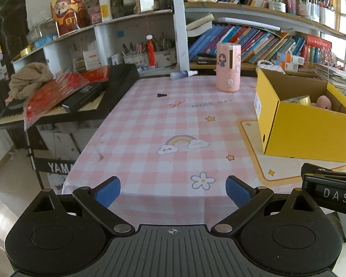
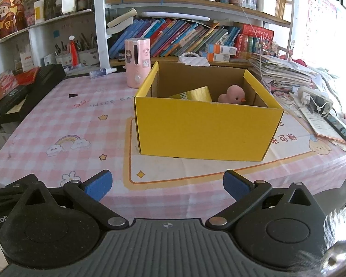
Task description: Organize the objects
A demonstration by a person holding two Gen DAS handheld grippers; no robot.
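Note:
An open yellow cardboard box (image 2: 205, 131) stands on the pink checked tablecloth (image 2: 80, 120), and the same box (image 1: 306, 133) fills the right of the left wrist view. Inside it lie a pink toy duck (image 2: 233, 95) and a gold tape roll (image 2: 199, 94); from the left wrist view the duck (image 1: 324, 102) and the roll (image 1: 303, 100) peek over the rim. My right gripper (image 2: 168, 185) is open, short of the box's front wall, holding nothing. My left gripper (image 1: 173, 190) is open over the table's near edge, well left of the box.
A pink cylindrical humidifier (image 1: 228, 67) stands at the back of the table, with a small spray bottle (image 1: 183, 74) lying to its left and a small black piece (image 1: 161, 95) on the cloth. A keyboard (image 1: 64, 106) with red packets flanks the left side. Papers and a phone (image 2: 339, 124) crowd the right.

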